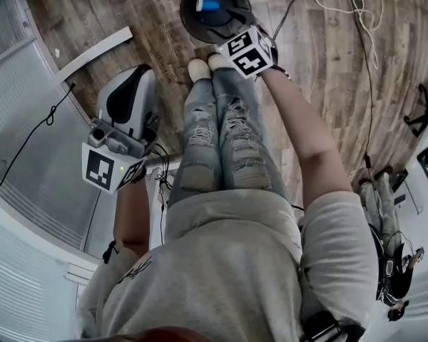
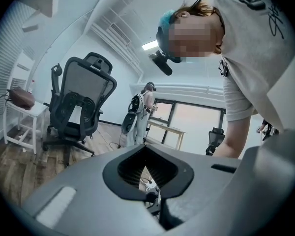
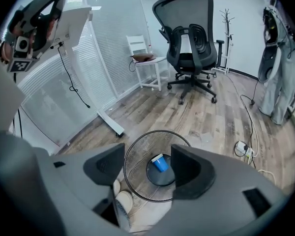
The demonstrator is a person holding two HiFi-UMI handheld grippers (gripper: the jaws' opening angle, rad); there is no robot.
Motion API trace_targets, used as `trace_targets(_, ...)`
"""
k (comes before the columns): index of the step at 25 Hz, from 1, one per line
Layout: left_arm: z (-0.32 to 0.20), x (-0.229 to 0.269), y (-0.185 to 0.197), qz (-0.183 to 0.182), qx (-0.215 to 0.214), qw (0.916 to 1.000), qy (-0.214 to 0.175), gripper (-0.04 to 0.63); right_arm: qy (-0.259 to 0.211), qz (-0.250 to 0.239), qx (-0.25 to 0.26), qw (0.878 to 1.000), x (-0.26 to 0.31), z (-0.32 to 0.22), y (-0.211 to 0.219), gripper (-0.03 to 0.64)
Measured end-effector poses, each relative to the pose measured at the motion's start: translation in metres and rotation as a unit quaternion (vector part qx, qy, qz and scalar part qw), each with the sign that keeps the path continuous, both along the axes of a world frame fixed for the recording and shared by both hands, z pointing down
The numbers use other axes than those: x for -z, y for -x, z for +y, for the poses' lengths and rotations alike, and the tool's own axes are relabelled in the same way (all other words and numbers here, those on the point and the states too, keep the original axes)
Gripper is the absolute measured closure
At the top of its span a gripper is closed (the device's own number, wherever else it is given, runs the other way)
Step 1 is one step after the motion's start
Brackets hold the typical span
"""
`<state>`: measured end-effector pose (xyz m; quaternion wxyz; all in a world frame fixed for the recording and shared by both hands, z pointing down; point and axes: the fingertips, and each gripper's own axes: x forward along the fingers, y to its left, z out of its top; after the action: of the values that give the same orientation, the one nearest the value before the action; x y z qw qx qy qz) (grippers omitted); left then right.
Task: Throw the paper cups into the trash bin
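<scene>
Floor (image 1: 321,63): wood-look planks in mixed brown and grey tones, matt, with visible grain. Room: an office space with ribbed pale wall panels. A black mesh-backed office chair (image 3: 189,33) stands on a five-star wheeled base well beyond the bin. A white table (image 3: 96,87) stands on a slim upright leg with a flat foot bar on the floor. A white power strip (image 3: 241,146) lies on the planks to the side of the bin, with cables trailing from it. Container: the trash bin (image 3: 135,173) is round and open-topped, with see-through black wire-mesh walls and a solid dark base disc. It stands on the floor just ahead of the person's pale shoes (image 1: 200,66). Contents: one blue paper cup (image 3: 160,162) with a white rim lies tipped on its side on the base disc. No other item can be made out inside. The right gripper (image 3: 147,166) hangs directly above the bin mouth. Its fingers are spread apart and released, with nothing between them, and the cup shows in the gap below. The left gripper (image 2: 147,151) is held off to the person's left side, away from the bin, and points up into the room. Its ribbed black fingers are clenched together at the tips around an empty diamond-shaped hollow, grasping nothing. The person wears ripped grey jeans (image 1: 232,134) and a pale sweatshirt.
</scene>
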<state>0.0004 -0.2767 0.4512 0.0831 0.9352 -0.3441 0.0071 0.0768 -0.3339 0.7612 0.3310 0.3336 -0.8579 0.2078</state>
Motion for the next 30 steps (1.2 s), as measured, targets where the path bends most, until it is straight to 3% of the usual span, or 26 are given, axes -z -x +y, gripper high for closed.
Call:
trace_targets(6, 0.0, 0.016, -0.001, -0.005, 0.008, 0.9999, -0.005, 0.601, -0.01, -0.021, -0.019, 1.0, 0.037, 0.002, -0.01, 0.325)
trace_targets(30, 0.011, 0.092, -0.009, -0.005, 0.011, 0.9994, -0.034, 0.601, -0.106, -0.08, 0.003, 0.991, 0.201, 0.009, -0.005, 0.325)
